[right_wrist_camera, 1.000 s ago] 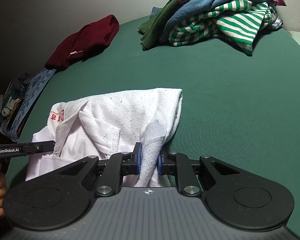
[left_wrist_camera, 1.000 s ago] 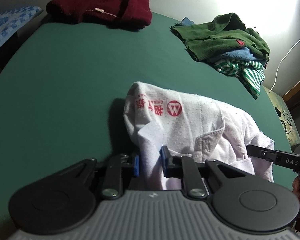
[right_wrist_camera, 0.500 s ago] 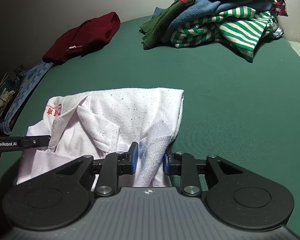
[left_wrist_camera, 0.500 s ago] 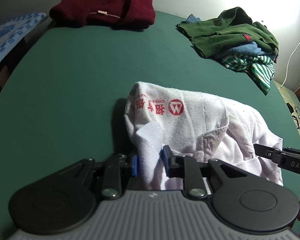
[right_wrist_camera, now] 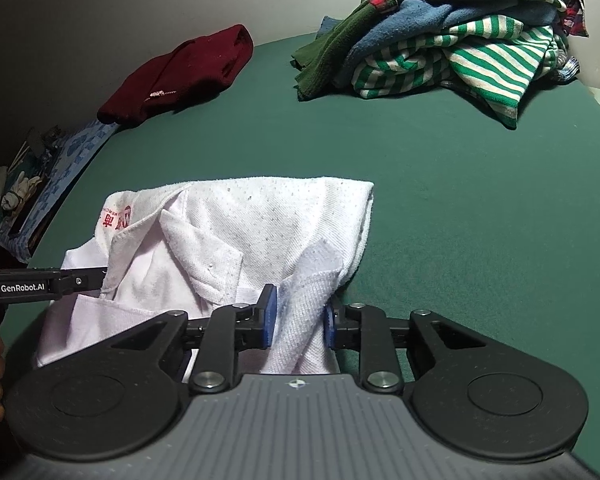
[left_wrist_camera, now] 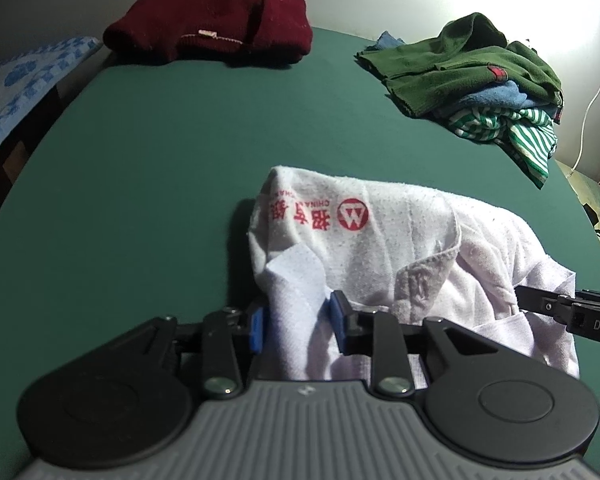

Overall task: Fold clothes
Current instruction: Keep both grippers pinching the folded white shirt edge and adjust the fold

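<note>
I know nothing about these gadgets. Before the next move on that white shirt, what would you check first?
1. White shirt lies folded on the green table: ok.
2. Left gripper, jaws just opened further, shirt between them; firm hold: cannot tell.
3. Right gripper, jaws just closed slightly, shirt between them; firm hold: cannot tell.
4. Bare table beyond the shirt: ok.
5. Clothes pile and red sweater lie apart from the shirt: ok.
</note>
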Available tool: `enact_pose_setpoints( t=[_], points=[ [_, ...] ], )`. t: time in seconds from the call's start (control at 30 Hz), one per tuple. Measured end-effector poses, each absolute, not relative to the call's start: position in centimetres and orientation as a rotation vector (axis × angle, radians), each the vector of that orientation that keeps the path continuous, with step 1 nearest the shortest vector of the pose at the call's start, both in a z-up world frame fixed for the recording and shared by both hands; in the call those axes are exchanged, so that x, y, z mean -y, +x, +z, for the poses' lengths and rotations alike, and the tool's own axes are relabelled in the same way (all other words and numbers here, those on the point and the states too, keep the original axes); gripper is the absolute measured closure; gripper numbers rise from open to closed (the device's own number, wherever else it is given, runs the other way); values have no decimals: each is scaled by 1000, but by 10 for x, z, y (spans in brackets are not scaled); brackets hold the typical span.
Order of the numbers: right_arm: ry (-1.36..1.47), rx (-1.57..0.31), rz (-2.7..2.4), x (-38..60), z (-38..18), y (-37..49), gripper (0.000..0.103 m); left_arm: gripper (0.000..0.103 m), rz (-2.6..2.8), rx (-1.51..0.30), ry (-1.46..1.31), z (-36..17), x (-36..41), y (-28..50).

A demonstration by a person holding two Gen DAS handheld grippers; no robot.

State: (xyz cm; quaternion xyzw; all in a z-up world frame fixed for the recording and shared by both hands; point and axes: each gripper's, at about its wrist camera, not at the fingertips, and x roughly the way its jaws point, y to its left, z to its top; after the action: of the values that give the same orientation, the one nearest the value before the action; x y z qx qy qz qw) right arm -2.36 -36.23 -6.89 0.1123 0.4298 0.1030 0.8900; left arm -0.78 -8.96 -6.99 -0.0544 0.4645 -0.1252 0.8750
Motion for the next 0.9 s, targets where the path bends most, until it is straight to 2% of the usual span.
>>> enact_pose_setpoints(
  t=[0.2, 0.37, 0.57, 0.7, 0.77, 0.83, 0.9],
  points=[
    [204, -891, 173, 353, -68, -25, 80, 78, -286, -953, -120, -71, 88, -10],
    [208, -880, 146, 350, -69, -27, 80, 88, -315, -937, -119, -72, 86, -12],
    [206, -876, 140, 350, -69, -29, 79, 91, -345, -947, -154, -72, 78, -8],
    [212, -874, 149, 352, -70, -28, 75, 92, -357, -952, -155, -72, 77, -7],
    [224, -875, 152, 354, -70, -28, 76, 92, -356, -952, -148, -71, 78, -7],
    [246, -877, 151, 355, -69, -28, 85, 92, -352, -954, -148, -70, 78, -7],
    [240, -869, 156, 354, -68, -28, 88, 92, -350, -951, -135, -70, 80, -7]
  ],
)
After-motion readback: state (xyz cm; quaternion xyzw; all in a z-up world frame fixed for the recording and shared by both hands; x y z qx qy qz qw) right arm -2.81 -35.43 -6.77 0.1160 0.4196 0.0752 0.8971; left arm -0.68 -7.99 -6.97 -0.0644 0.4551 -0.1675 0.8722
